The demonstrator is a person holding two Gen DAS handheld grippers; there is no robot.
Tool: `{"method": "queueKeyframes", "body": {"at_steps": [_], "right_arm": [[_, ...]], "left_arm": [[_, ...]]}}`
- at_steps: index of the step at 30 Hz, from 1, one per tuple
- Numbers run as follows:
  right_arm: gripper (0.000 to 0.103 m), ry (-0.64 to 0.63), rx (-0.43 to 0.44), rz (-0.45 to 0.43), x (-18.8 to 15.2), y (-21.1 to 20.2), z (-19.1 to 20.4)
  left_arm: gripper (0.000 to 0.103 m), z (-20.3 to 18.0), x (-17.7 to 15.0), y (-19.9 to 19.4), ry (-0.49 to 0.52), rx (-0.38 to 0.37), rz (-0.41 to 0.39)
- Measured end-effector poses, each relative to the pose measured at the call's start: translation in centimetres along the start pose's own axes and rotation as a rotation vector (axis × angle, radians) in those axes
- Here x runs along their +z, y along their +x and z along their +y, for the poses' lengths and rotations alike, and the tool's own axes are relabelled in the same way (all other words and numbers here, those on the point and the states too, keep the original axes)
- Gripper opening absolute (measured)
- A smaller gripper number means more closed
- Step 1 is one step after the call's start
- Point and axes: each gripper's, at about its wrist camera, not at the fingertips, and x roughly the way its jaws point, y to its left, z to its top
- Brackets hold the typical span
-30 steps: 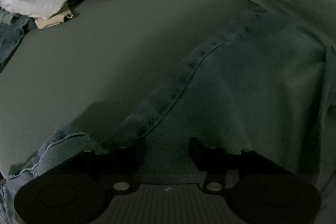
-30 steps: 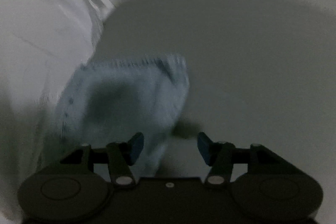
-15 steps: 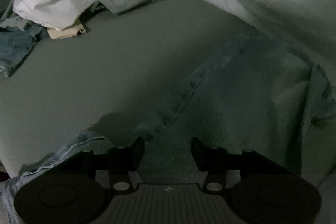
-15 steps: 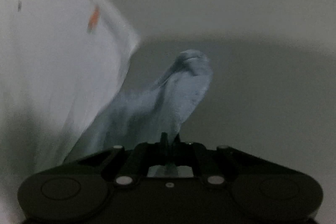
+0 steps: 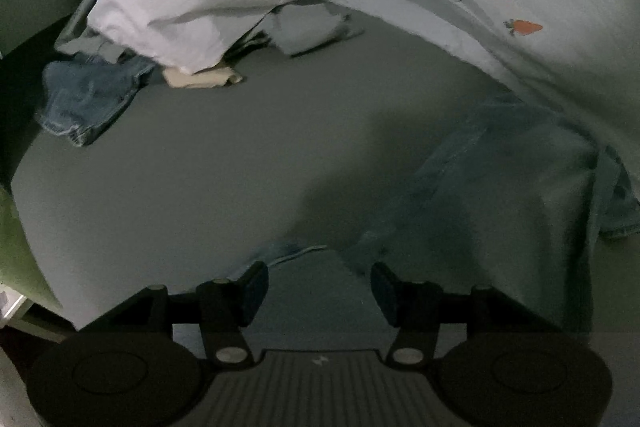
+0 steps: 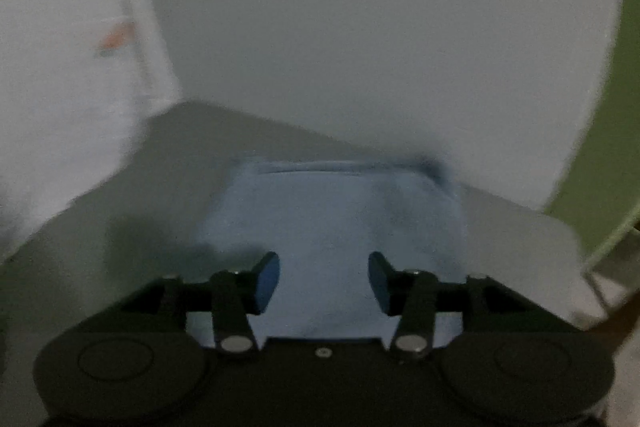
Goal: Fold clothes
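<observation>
Count from my feeds: 2 grippers, left gripper [image 5: 319,287] and right gripper [image 6: 323,281], 2 fingers each. Denim pcs: I see 2, i.e. 1 pair of jeans [image 5: 508,187] in front, 1 darker denim piece [image 5: 86,99] in the pile. White garments [image 5: 188,15] in the pile: approx. 2, folds overlap. Beige item [image 5: 200,79]: 1. Carrot print [image 5: 524,27] on the sheet: 1.

left gripper [image 5: 319,287]: jaws apart, empty | right gripper [image 6: 323,281]: jaws apart, seemingly empty
</observation>
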Motion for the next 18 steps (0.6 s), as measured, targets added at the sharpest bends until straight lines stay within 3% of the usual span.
{"method": "queueKeyframes", "body": {"at_steps": [2,5,10,14,16,18], "right_arm": [[0.057,-0.020,0.063,0.010,-1.4,-0.8,1.6],[0.066,-0.039,0.268,0.064,-3.1,-1.9,6.9],[0.075,-0.057,0.595,0.233,-6.5,-1.9,15.7],[0.078,-0.047,0.754,0.389,-9.2,-0.4,21.9],[0.078,0.010,0.804,0.480,-10.6,1.0,24.5],[0.078,0.085,0.842,0.566,-12.2,2.4,26.8]], "left_arm": [[0.059,1.6,0.0,0.0,0.006,0.003,0.013],[0.067,4.7,0.3,0.4,-0.052,-0.011,0.027],[0.069,8.2,1.0,3.4,-0.185,-0.137,0.112],[0.073,7.0,1.4,6.1,-0.206,-0.279,0.170],[0.081,5.5,1.9,7.2,-0.149,-0.291,0.171],[0.081,4.2,2.4,8.1,-0.095,-0.275,0.168]]}}
